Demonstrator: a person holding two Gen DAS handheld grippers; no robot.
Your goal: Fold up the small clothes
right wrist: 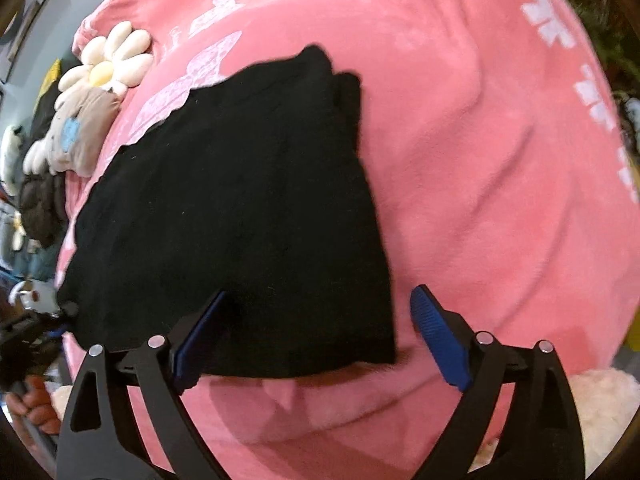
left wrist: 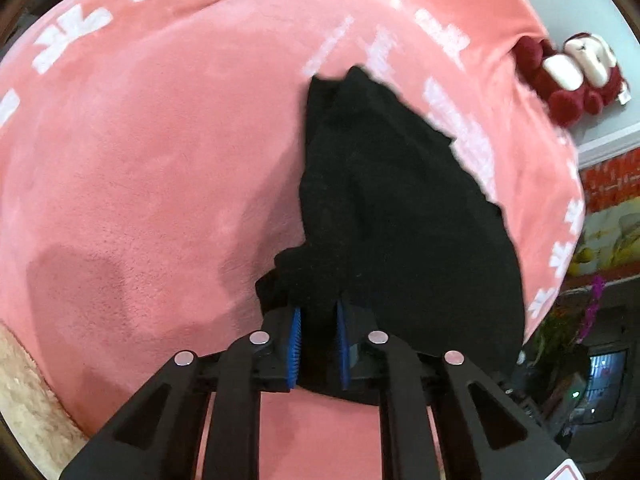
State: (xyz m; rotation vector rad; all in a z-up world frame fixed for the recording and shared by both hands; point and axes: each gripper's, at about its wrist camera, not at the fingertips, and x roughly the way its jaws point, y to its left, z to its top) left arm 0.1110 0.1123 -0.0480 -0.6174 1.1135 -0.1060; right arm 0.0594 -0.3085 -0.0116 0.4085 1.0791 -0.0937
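Observation:
A small black garment [left wrist: 392, 208] lies on a pink blanket [left wrist: 152, 152]. My left gripper [left wrist: 319, 316] is shut on the garment's near corner, the black cloth bunched between its blue pads. In the right wrist view the same black garment [right wrist: 240, 208] lies spread flat on the pink blanket [right wrist: 500, 168]. My right gripper [right wrist: 320, 328] is open, its jaws wide apart over the garment's near edge, with the left finger resting on the cloth and the right finger over bare blanket. The left gripper shows at the garment's far left corner [right wrist: 60, 312].
A red and white plush toy [left wrist: 572, 76] lies at the blanket's right edge. A daisy-shaped plush [right wrist: 108, 64] and a grey plush [right wrist: 76, 132] lie at the blanket's far left. Cream fleece [right wrist: 600, 412] lies near the front right. A dark jacket [right wrist: 40, 204] sits off the left edge.

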